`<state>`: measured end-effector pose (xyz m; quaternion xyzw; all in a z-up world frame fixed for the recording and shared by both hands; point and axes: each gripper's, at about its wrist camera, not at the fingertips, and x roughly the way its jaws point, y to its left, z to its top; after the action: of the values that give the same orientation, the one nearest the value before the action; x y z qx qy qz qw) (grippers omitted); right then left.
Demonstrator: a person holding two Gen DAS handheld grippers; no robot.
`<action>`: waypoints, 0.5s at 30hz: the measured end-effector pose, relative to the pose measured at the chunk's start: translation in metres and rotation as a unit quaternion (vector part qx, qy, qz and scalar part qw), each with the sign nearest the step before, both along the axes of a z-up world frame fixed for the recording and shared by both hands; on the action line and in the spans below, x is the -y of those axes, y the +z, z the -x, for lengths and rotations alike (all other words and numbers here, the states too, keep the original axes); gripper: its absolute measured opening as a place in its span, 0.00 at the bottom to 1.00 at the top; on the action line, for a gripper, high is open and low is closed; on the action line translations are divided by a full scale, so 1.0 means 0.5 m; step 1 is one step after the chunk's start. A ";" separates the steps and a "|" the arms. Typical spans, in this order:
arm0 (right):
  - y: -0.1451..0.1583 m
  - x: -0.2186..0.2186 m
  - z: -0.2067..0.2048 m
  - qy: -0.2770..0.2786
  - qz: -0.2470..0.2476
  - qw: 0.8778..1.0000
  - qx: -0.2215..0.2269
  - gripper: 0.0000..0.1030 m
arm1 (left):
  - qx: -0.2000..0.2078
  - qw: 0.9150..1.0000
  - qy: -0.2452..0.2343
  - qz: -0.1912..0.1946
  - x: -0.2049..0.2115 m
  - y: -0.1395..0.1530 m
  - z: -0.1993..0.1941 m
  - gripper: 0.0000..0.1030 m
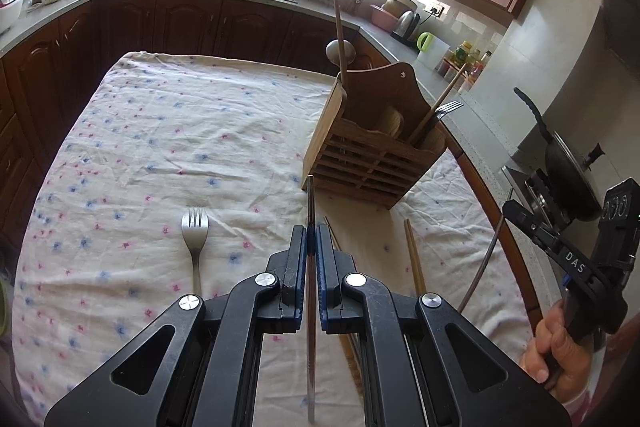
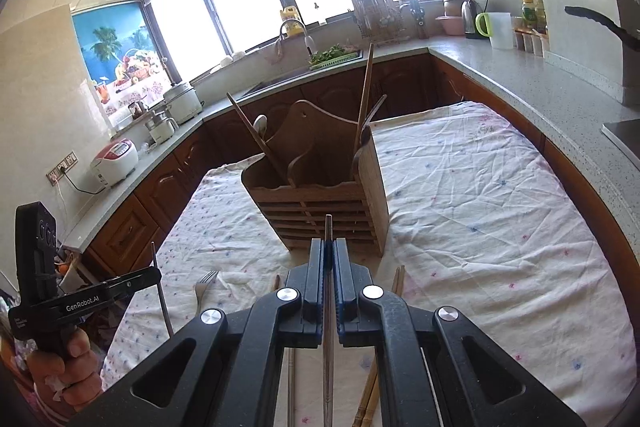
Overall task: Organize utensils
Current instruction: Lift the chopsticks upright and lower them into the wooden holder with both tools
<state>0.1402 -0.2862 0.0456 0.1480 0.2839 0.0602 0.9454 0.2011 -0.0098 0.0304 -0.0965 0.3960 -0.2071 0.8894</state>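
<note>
step: carrying to holder | left claw pinching metal chopstick, right claw pinching another | wooden utensil holder near tabletop's far edge | next: tip in, then fork

A slatted wooden holder stands upright on the flowered cloth, chopsticks and a fork poking out; another fork lies flat beside wooden chopsticks.

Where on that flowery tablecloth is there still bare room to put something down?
Bare cloth stretches left of and beyond the fork, up to the far table edge, and on the wooden holder's right side in the right wrist view. It's crowded in front of the holder, where wooden chopsticks lie.
</note>
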 end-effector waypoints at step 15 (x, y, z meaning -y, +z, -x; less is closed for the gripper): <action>0.052 -0.002 0.013 -0.002 0.001 0.999 0.038 0.04 | 0.035 0.999 0.008 0.016 -0.021 0.052 0.018 0.04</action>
<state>0.1335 -0.2850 0.0717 0.1454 0.2476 0.0639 0.9558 0.1922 0.0009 0.0562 -0.1063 0.3603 -0.2091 0.9029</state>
